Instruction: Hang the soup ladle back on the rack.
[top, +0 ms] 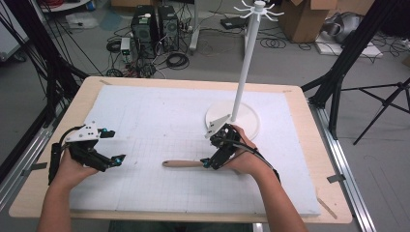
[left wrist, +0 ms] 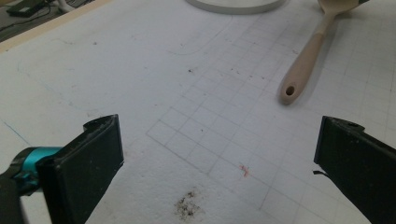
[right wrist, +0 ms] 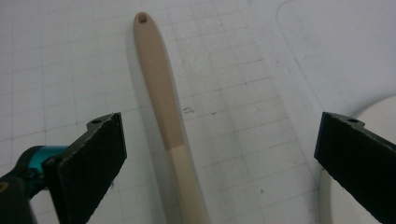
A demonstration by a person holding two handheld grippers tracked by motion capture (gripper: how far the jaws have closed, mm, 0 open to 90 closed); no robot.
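Observation:
A beige utensil with a hole at the end of its handle lies flat on the white gridded foam board. My right gripper hovers open over the utensil's head end. In the right gripper view the handle runs up between the wide-apart jaws of the gripper, nearer the left one, and neither jaw touches it. My left gripper is open over bare board at the left, with nothing between the fingers of the gripper. From there the utensil lies ahead to the right.
A white stand with a round base and a tall pole topped by hooks rises just behind my right hand. The base's rim is close beside my right jaw. The board lies on a wooden table.

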